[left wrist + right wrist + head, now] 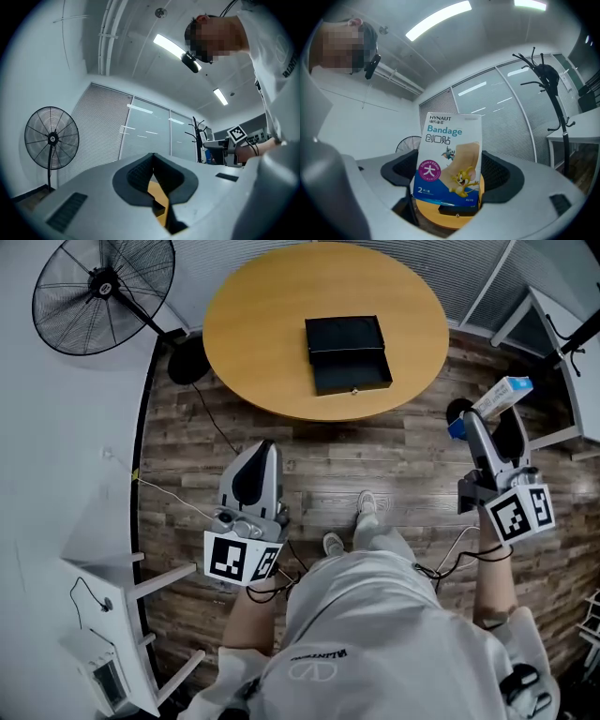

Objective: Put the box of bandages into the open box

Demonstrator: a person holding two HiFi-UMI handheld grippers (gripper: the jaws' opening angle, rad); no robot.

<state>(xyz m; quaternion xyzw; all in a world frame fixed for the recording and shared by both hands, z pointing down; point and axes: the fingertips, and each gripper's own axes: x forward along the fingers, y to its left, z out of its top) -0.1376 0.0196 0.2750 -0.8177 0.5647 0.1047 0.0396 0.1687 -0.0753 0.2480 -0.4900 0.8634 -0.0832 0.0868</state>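
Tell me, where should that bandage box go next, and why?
Probably carry the right gripper forward and leftward toward the round table: its jaws clamp the bandage box, but it hangs over the floor, well short of the open black box lying on the tabletop.

The person holds both forearms forward, the left hand-held gripper [263, 452] pointing ahead with its jaws pressed together on nothing, the right hand-held gripper [494, 429] out wide with its jaws clamped on the box of bandages [503, 395]
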